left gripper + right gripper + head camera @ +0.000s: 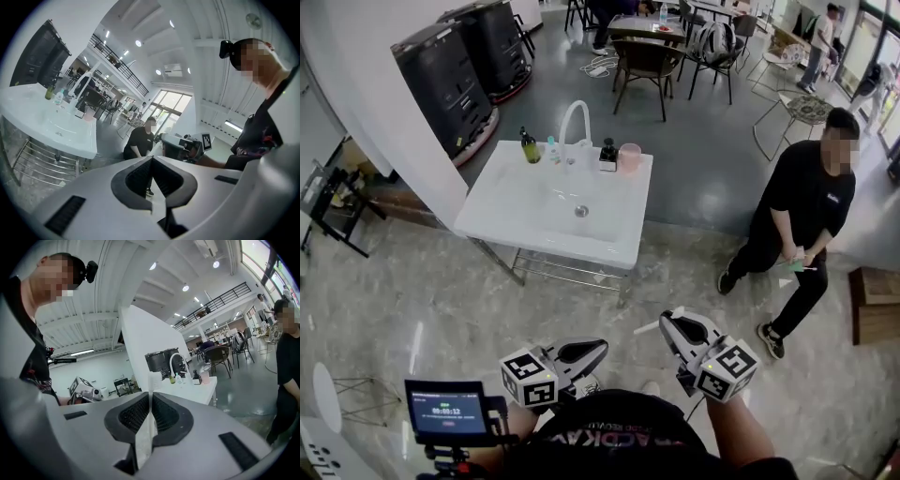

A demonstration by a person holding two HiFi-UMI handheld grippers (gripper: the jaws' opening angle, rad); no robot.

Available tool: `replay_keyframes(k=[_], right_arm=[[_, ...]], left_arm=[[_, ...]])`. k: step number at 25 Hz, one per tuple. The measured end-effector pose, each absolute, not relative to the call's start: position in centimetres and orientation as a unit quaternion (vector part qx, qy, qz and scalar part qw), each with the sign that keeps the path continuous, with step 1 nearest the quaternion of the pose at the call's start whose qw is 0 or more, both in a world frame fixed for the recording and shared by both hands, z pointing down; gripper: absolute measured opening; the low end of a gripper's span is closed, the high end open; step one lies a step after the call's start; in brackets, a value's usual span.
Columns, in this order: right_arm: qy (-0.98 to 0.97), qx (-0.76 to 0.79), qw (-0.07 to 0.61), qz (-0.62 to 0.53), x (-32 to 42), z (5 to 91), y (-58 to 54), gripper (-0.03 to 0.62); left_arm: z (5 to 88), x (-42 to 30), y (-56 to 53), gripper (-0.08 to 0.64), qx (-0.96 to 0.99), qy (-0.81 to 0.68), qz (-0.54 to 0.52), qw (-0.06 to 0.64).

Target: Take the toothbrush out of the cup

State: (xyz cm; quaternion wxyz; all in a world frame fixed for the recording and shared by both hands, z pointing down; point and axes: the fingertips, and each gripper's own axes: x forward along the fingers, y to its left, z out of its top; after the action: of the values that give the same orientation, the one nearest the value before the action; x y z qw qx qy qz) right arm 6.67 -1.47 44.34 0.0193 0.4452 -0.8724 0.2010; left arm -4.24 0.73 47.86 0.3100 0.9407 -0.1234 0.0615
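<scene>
Your white toothbrush (147,432) is pinched in the right gripper (150,394), well apart from the pink cup (629,157) standing upright on the sink (516,202).

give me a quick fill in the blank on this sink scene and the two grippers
1. The cup on the sink is ___ in colour.
2. The right gripper is shut on the toothbrush, which is not in the ___.
3. The left gripper is shut and holds ___.
4. The faucet stands ___ the green bottle and the black dispenser.

Missing words: pink; cup; nothing; between
</scene>
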Motion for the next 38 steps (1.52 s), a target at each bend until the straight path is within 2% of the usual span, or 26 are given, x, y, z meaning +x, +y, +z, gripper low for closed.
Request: replay_keyframes(k=[14,20,38], right_arm=[[-0.886,0.405,0.001,0.225,9.7,44.6,4.0,0.028],[-0.894,0.385,0.001,0.230,12.1,45.1,9.9,0.028],[-0.896,0.359,-0.010,0.262,10.6,46.1,10.9,0.028]], left_arm=[[46.8,1.1,4.3,0.008,0.941,-0.151,0.060,0.298],[46.9,4.4,9.5,0.008,0.939,-0.163,0.057,0.297],[46.9,4.1,9.6,0.008,0.937,-0.173,0.051,0.301]])
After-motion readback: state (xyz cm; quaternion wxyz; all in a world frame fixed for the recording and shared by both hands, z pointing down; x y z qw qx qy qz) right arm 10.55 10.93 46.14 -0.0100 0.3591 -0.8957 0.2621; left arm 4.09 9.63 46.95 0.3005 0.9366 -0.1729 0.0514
